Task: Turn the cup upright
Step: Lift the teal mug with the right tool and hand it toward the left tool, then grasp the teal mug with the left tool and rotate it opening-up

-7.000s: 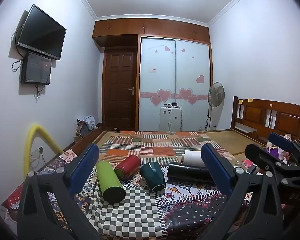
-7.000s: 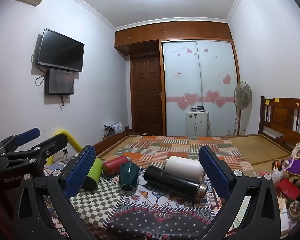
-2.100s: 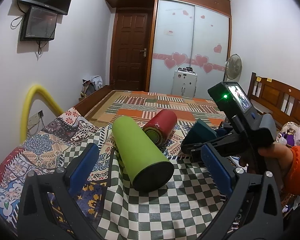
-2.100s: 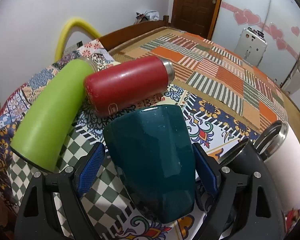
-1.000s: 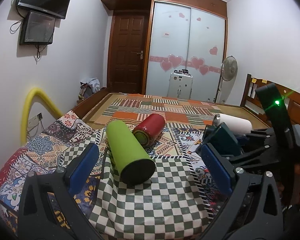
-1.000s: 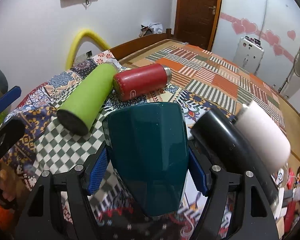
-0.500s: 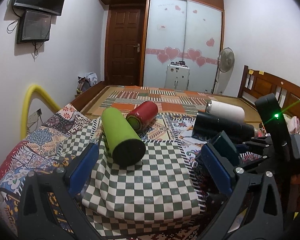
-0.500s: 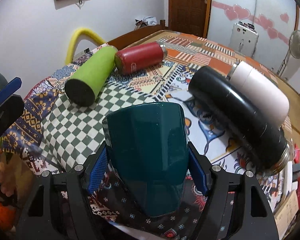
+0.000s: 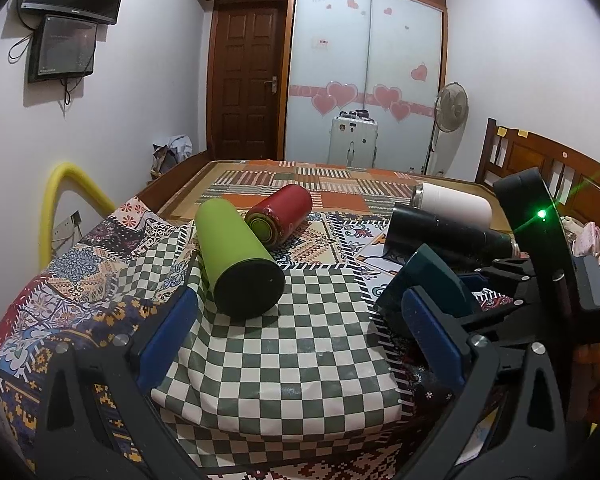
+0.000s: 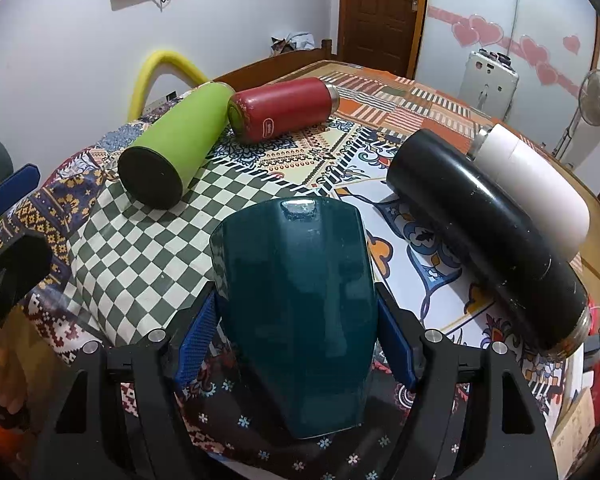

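Note:
The dark teal cup [image 10: 296, 312] fills the middle of the right wrist view, its wide rim end pointing away from the camera and its narrow base toward it. My right gripper [image 10: 296, 344] is shut on the cup, one blue pad on each side, low over the dark floral cloth near the front edge. In the left wrist view the cup [image 9: 420, 280] shows at the right, held by the right gripper [image 9: 476, 288]. My left gripper [image 9: 296, 344] is open and empty above the checkered cloth [image 9: 280, 344].
Lying on the patchwork-covered bed: a green bottle [image 9: 236, 256], a red bottle [image 9: 280, 216], a black flask [image 10: 484, 236] and a white bottle [image 10: 532, 184]. A yellow foam tube [image 9: 60, 204] stands at the left, a wooden headboard [image 9: 548, 184] at the right.
My right gripper has carried the teal cup toward the front edge, away from the bottles, and lower. The left gripper has stayed open and drawn back slightly.

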Demonstrator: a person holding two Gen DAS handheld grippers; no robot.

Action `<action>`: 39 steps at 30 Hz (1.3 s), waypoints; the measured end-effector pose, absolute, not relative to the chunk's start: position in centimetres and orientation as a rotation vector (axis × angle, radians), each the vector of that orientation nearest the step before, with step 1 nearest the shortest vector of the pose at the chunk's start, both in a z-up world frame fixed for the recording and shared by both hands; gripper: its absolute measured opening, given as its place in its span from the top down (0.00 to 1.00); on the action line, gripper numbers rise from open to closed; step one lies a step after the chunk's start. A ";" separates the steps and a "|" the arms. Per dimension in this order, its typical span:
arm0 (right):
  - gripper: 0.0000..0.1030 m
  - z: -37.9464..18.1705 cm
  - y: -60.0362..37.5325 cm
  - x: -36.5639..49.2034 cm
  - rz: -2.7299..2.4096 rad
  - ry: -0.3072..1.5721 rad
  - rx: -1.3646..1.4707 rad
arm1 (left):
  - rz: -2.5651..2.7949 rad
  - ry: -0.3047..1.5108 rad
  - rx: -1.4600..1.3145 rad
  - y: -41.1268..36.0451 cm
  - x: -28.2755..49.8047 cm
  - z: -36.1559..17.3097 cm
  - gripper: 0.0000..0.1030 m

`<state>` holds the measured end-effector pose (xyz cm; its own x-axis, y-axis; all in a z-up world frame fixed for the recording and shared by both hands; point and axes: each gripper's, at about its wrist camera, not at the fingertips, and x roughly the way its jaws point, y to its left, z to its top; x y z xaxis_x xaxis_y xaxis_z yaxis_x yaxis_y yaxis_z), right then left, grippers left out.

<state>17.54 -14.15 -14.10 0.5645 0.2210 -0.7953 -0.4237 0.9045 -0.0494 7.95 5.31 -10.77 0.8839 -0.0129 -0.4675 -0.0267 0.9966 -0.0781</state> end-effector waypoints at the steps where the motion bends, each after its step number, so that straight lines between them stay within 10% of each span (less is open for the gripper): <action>1: 0.30 -14.1 -14.2 17.5 0.385 0.894 -0.246 | 0.008 0.489 -0.083 5.3 8.0 -10.8 0.00; 39: 0.21 -7.7 -28.7 10.4 0.246 0.551 -0.125 | -0.041 0.918 -0.230 -4.6 18.0 -14.4 0.05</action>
<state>10.39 -28.73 -7.74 0.8240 0.1969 -0.5313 -0.2637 0.9632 -0.0519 18.04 -4.59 -14.42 0.6083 -0.1335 -0.7824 -0.0625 0.9746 -0.2149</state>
